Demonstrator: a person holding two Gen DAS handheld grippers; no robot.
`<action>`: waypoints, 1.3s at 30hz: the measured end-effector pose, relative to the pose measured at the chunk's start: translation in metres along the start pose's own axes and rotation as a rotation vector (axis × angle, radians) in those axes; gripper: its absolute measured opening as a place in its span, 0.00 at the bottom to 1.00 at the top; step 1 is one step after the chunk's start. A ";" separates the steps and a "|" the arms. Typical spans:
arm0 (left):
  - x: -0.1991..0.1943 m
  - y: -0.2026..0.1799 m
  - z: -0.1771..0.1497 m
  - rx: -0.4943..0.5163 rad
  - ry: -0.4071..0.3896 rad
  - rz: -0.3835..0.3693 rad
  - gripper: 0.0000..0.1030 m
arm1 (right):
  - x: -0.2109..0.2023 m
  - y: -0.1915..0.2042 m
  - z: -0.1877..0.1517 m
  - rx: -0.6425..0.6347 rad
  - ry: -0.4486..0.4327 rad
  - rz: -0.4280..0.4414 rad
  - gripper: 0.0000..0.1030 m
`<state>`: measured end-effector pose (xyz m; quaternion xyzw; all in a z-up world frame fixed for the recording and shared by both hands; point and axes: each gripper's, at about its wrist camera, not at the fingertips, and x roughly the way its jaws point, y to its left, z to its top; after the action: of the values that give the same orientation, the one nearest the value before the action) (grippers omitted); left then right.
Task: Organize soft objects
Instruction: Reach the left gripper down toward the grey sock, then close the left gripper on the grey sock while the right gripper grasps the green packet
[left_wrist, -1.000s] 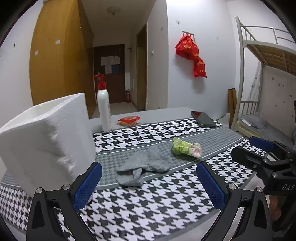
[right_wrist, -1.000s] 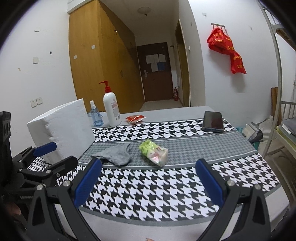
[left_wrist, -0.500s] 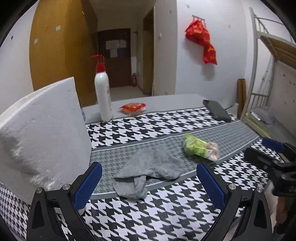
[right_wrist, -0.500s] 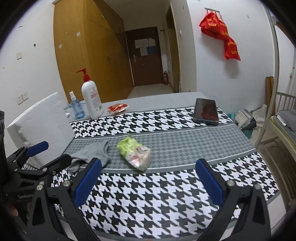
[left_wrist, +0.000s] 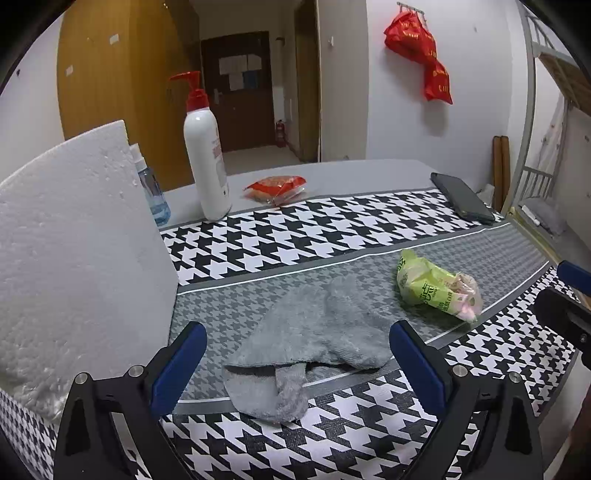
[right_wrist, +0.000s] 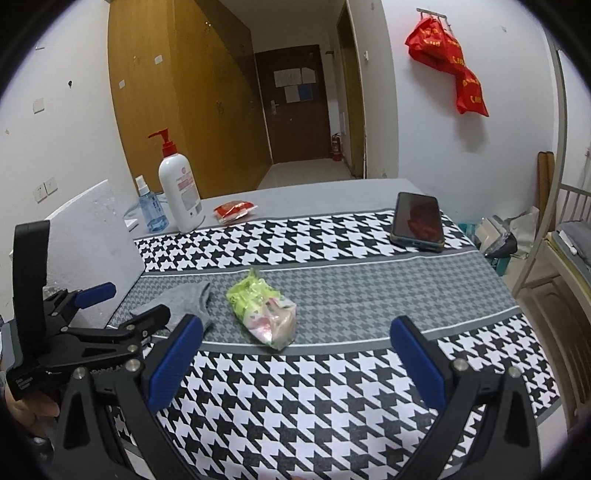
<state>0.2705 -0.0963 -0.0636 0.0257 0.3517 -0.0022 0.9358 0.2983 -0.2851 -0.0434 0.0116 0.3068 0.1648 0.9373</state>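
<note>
Counter (left_wrist: 332, 236): patterned cloth over most of it, bare grey along the far edge.
Foam box (left_wrist: 74, 258): stands at the left edge, just beside the sock; I judge it the bin for the soft things.
Sock (left_wrist: 317, 332): grey, crumpled on the grey band near the front edge; it now fills the span between my left pads, where a second ago it lay well ahead.
Packet (right_wrist: 266, 314): green, right of the sock, apart from it.
Left tongs (left_wrist: 295, 365): spread wide, empty, closing in on the sock; grasp comes next, I reckon.
Right tongs (right_wrist: 295, 362): spread wide, empty, nearer the packet than before.
</note>
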 end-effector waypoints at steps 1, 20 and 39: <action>0.001 0.000 0.000 0.001 0.005 -0.001 0.95 | 0.001 0.000 0.000 -0.003 0.001 0.000 0.99; 0.020 0.003 -0.001 0.017 0.089 -0.018 0.79 | 0.011 0.005 0.004 -0.039 0.031 0.009 0.99; 0.033 0.010 -0.001 0.014 0.145 -0.096 0.40 | 0.032 0.011 0.007 -0.087 0.086 0.011 0.99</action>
<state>0.2947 -0.0857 -0.0856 0.0154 0.4191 -0.0479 0.9066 0.3229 -0.2646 -0.0548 -0.0344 0.3391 0.1836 0.9220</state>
